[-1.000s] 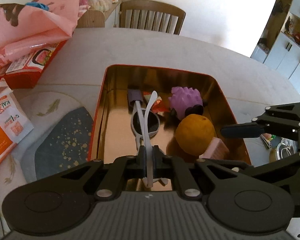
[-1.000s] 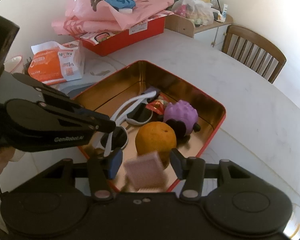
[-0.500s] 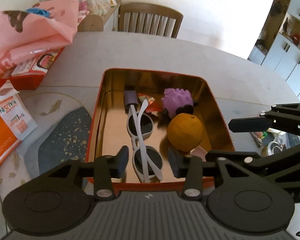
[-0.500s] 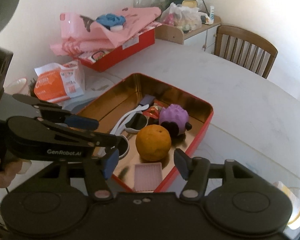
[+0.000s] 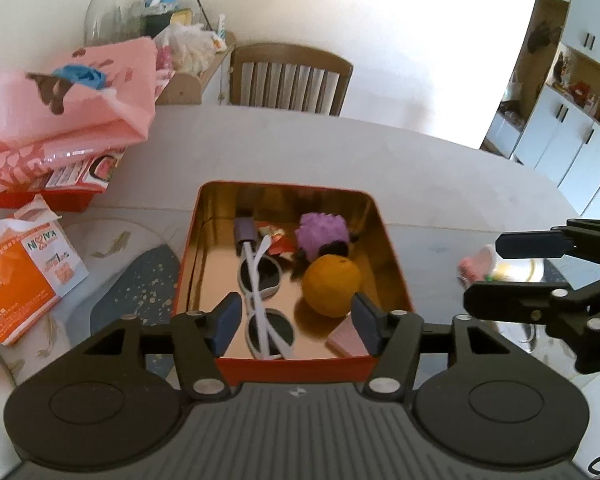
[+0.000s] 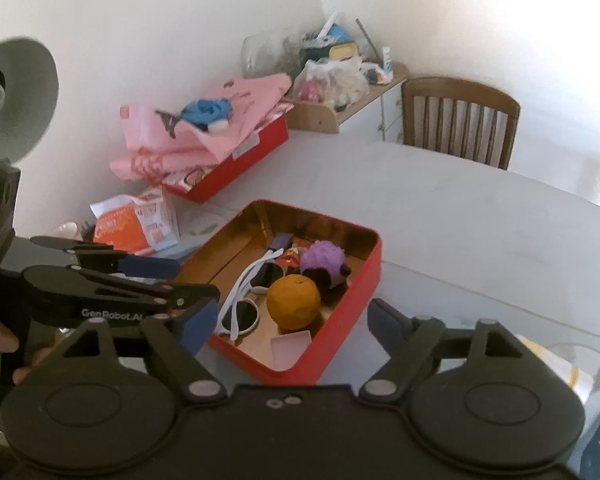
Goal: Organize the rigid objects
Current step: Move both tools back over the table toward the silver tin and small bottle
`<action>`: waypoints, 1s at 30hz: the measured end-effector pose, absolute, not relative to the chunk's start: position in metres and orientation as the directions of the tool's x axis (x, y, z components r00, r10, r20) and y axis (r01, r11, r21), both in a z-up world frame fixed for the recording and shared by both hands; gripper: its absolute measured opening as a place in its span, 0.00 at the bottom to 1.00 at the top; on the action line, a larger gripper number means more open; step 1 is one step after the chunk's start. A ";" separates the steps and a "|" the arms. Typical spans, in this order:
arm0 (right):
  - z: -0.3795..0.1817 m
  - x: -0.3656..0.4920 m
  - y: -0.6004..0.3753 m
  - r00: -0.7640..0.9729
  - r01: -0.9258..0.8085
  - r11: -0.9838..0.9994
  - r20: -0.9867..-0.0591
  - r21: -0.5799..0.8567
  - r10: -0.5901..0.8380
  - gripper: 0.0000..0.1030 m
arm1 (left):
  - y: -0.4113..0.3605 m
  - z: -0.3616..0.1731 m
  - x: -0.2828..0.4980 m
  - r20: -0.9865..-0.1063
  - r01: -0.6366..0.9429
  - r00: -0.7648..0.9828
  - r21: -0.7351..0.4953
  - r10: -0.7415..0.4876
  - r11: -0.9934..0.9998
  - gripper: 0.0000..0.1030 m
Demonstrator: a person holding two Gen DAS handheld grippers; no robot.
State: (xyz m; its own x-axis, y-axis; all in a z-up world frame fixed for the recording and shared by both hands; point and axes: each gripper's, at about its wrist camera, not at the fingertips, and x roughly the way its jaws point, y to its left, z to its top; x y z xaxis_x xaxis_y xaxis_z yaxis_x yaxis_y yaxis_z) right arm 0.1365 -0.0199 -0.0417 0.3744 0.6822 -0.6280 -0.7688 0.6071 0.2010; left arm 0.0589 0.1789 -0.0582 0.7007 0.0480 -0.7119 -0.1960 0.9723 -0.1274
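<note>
Sunglasses [image 5: 260, 300], an orange [image 5: 331, 286], a purple spiky ball [image 5: 322, 234] and a pink block [image 5: 346, 338] all lie inside the red tin [image 5: 292, 368] on the white counter [image 5: 440, 184]. Both tools hang above it with nothing between their fingers. The left tool [image 5: 296, 320] is opening. The right tool [image 6: 290, 322] is opening too.
</note>
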 end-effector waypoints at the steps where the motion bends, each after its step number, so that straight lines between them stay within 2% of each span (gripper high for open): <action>1: -0.039 0.136 -0.026 0.383 -0.764 0.613 -0.623 0.201 0.682 0.84 | 0.175 -0.055 0.057 -0.706 -0.189 0.707 -0.126 0.045 0.974 0.61; 9: -0.028 0.133 -0.075 0.433 -0.723 0.650 -0.579 0.235 0.691 1.00 | 0.147 -0.041 0.054 -0.681 -0.144 0.732 -0.136 0.013 0.980 0.73; 14: -0.025 0.134 -0.108 0.458 -0.703 0.668 -0.563 0.244 0.688 1.00 | 0.123 -0.033 0.054 -0.656 -0.116 0.755 -0.145 -0.008 0.983 0.80; 21: -0.024 0.145 -0.161 0.510 -0.655 0.714 -0.554 0.245 0.658 1.00 | 0.086 -0.027 0.063 -0.636 -0.086 0.771 -0.140 -0.023 0.986 0.82; 30: -0.036 0.176 -0.224 0.569 -0.569 0.788 -0.579 0.235 0.584 1.00 | 0.031 -0.036 0.084 -0.659 -0.056 0.750 -0.147 -0.056 0.988 0.82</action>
